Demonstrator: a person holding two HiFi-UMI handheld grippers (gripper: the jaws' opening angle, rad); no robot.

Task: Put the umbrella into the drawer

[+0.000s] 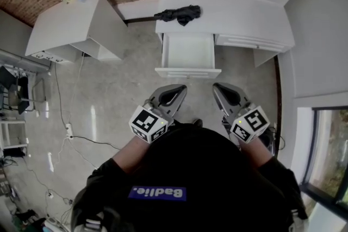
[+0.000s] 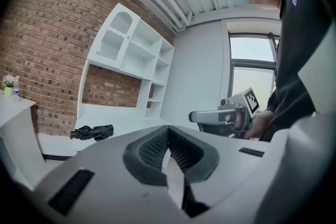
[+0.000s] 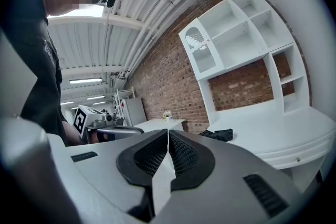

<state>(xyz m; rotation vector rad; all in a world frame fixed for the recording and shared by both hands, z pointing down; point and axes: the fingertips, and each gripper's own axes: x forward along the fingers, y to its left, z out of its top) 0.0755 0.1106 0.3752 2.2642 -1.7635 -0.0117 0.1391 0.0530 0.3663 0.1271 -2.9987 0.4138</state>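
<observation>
Grey two-jaw left gripper (image 1: 181, 87) and right gripper (image 1: 216, 86), nearest, are both closed completely and hold nothing. Folded black fabric umbrella (image 1: 179, 13) lies on the white desk (image 1: 244, 13), just behind the pulled-out white drawer (image 1: 187, 71), well apart from both. Risk: jaws arriving unopened would shove it backward; pinching loose cloth alone could let it slip.

Folded black umbrella (image 1: 179, 13) lying on the white counter (image 1: 239, 8), just behind the pulled-out drawer (image 1: 187, 71). Left tool (image 1: 180, 89) and right tool (image 1: 217, 88) held side by side near the drawer front, well apart from the umbrella.
</observation>
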